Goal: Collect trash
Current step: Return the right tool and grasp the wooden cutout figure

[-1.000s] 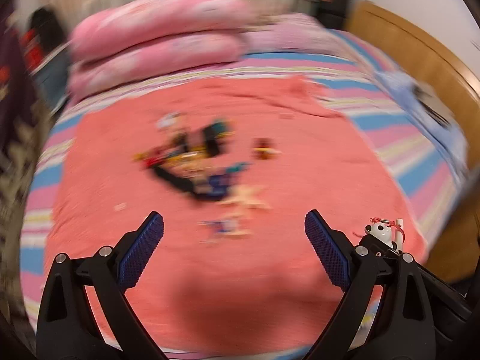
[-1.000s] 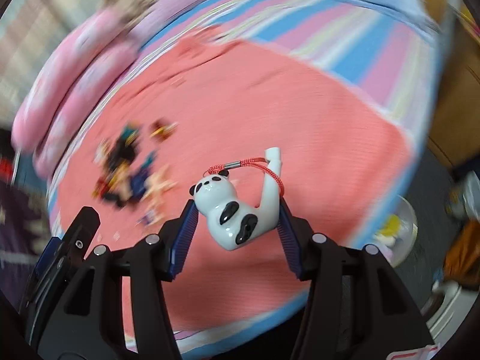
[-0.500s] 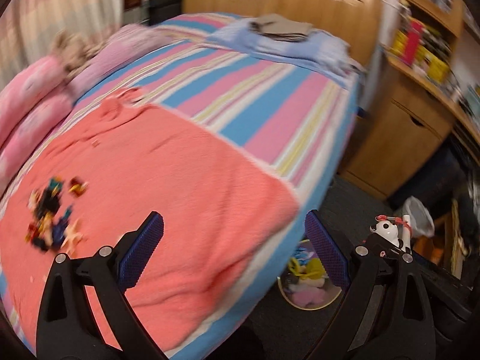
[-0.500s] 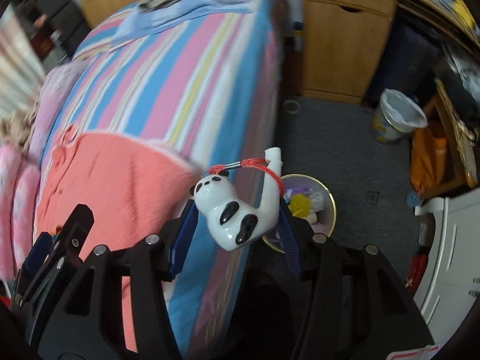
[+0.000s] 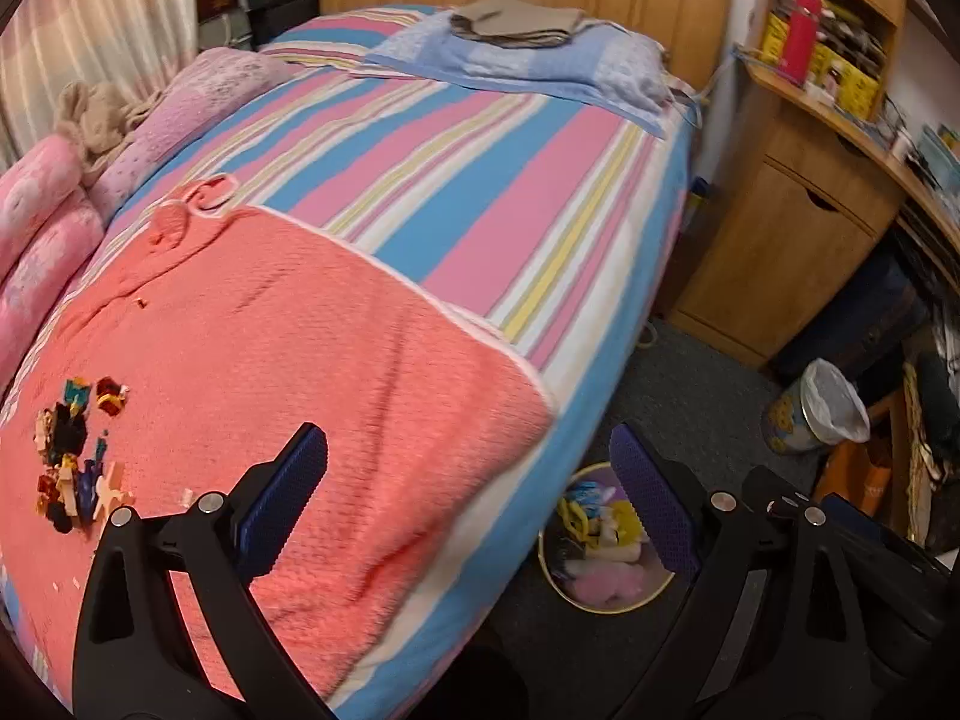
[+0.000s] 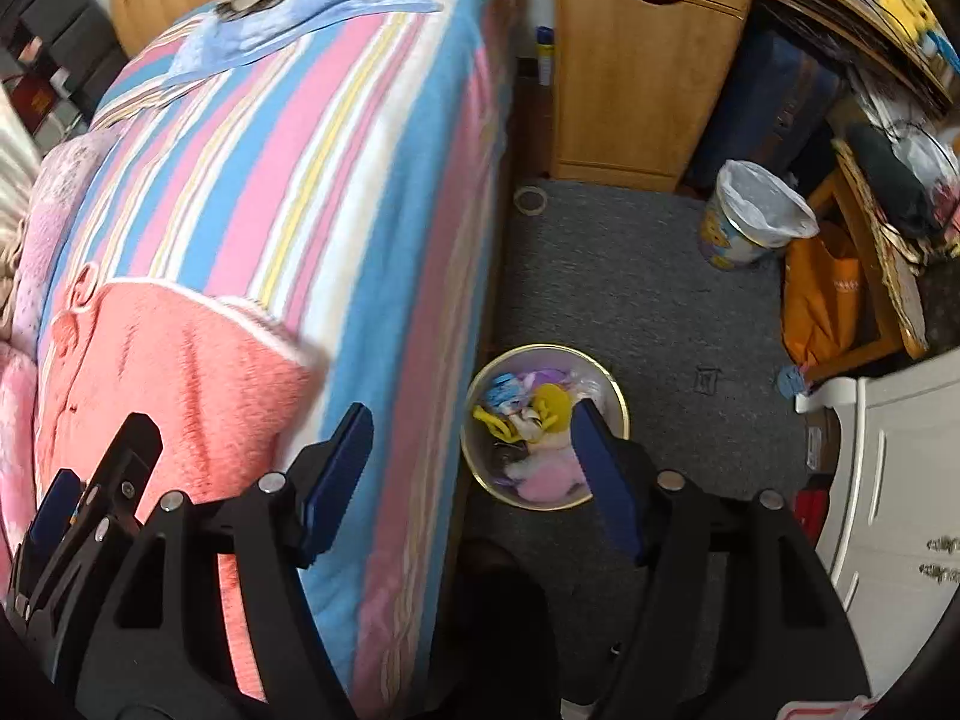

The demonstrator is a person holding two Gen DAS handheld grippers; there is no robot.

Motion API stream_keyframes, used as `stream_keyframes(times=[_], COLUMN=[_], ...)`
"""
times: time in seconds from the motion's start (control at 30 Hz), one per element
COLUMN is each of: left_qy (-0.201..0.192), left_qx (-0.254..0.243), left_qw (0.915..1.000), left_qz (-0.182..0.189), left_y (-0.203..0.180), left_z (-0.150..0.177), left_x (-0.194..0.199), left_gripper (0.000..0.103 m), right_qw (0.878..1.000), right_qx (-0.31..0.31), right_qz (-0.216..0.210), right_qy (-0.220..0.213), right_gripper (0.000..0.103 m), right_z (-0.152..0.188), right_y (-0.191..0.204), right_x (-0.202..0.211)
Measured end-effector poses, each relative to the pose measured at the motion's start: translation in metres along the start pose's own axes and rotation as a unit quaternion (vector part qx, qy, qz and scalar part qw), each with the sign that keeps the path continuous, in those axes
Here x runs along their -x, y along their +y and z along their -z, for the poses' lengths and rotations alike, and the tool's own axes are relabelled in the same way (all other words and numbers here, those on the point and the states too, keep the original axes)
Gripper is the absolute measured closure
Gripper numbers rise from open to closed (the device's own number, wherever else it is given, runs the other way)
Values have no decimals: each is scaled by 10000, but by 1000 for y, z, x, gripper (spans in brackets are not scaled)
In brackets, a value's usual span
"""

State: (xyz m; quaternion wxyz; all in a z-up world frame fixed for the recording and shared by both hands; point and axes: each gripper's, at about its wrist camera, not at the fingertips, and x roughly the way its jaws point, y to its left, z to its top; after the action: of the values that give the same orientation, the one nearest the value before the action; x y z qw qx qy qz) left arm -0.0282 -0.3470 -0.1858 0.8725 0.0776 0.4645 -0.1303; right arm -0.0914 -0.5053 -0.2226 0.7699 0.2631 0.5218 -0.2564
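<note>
A bed [image 5: 456, 192] with a striped sheet fills most of both views, a coral blanket [image 5: 288, 372] spread over its near end and pink pillows [image 5: 30, 222] along the far side. Grey carpet [image 6: 636, 288] runs beside it to a wooden cabinet [image 6: 636, 72] and shelves.

The trash [image 5: 75, 450] left on the blanket is a small heap of mixed scraps, dark, yellow, red and teal, with a few pale crumbs near it. It lies well apart from both grippers.

A round bin [image 6: 621, 396] with a gold rim stands on the carpet, just beside the bed's edge. It holds yellow, blue, white and pink items. A second, lined bin [image 6: 759, 213] stands near the cabinet, beside an orange bag [image 6: 825, 294]; what is in it cannot be seen.

The right gripper [image 6: 474, 468] hangs above the round bin, fingers spread and holding nothing. The left gripper [image 5: 468, 504] is over the blanket's corner, likewise spread wide and empty.
</note>
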Motion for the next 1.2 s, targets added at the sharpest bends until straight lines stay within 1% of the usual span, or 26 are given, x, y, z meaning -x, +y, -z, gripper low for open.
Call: stream_keyframes(times=[0.1, 0.17, 0.2, 0.23, 0.27, 0.37, 0.4, 0.43, 0.5, 0.53, 0.57, 0.6, 0.63, 0.67, 0.7, 0.77, 0.8, 0.87, 0.93, 0.97, 1.0, 1.07, 1.13, 1.2], left_qy=[-101, -178, -208, -218, -232, -243, -225, -215, -155, -131, -99, -58, -17, 51, 89, 195, 261, 345, 450, 485, 588, 654, 734, 803], left_qx=[246, 423, 634, 759, 978, 1425, 1677, 1816, 2235, 2369, 2524, 2712, 2879, 3097, 3219, 3500, 3683, 3876, 4098, 4161, 4284, 4410, 4569, 4699], left_qw=[9995, 9985, 9968, 9955, 9925, 9838, 9773, 9732, 9589, 9537, 9473, 9385, 9304, 9193, 9128, 8964, 8850, 8725, 8581, 8540, 8465, 8391, 8291, 8213], left_qz=[-166, -311, -449, -533, -695, -1061, -1278, -1392, -1741, -1846, -1970, -2136, -2271, -2426, -2513, -2713, -2835, -2955, -3061, -3084, -3106, -3116, -3137, -3133], left_y=[28, 48, 69, 81, 103, 151, 178, 191, 233, 246, 261, 279, 294, 313, 324, 346, 360, 374, 388, 391, 398, 401, 404, 404], left_z=[-6, -8, -7, -7, -4, 6, 14, 19, 38, 45, 54, 65, 75, 89, 96, 115, 128, 141, 156, 159, 164, 167, 169, 172], left_x=[6, 12, 17, 19, 24, 35, 42, 46, 57, 60, 64, 70, 74, 77, 79, 82, 82, 81, 75, 72, 65, 55, 43, 31], left_gripper=[11, 11, 11, 11, 11, 11, 11, 11, 11, 11, 11, 11, 11, 11, 11, 11, 11, 11, 11, 11, 11, 11, 11, 11], right_qw=[9997, 9984, 9975, 9952, 9936, 9836, 9784, 9730, 9630, 9537, 9483, 9417, 9306, 9231, 9131, 8976, 8873, 8730, 8593, 8532, 8479, 8369, 8254, 8157], right_qx=[208, 482, 603, 844, 977, 1561, 1798, 2012, 2361, 2630, 2770, 2939, 3227, 3406, 3616, 3941, 4146, 4409, 4668, 4780, 4881, 5087, 5286, 5459], right_qz=[-137, -306, -366, -489, -569, -898, -1006, -1106, -1255, -1384, -1451, -1518, -1591, -1627, -1686, -1743, -1760, -1780, -1745, -1717, -1687, -1597, -1512, -1418], right_qy=[-20, -35, -40, -37, -27, 101, 164, 225, 330, 460, 537, 608, 679, 740, 837, 925, 994, 1086, 1152, 1185, 1202, 1239, 1286, 1284], right_gripper=[37, 37, 37, 37, 37, 37, 37, 37, 37, 37, 37, 37, 37, 37, 37, 38, 38, 37, 38, 38, 37, 37, 37, 38], right_z=[-1, 1, 2, 6, 9, 29, 39, 49, 69, 85, 94, 105, 123, 134, 149, 171, 184, 201, 217, 221, 225, 229, 231, 232], right_y=[24, 52, 63, 85, 98, 154, 176, 195, 225, 249, 262, 277, 299, 312, 328, 351, 365, 381, 399, 405, 410, 420, 430, 437], right_x=[4, 8, 9, 11, 12, 14, 14, 14, 14, 13, 12, 11, 10, 9, 7, 4, 0, -5, -13, -18, -21, -31, -42, -53])
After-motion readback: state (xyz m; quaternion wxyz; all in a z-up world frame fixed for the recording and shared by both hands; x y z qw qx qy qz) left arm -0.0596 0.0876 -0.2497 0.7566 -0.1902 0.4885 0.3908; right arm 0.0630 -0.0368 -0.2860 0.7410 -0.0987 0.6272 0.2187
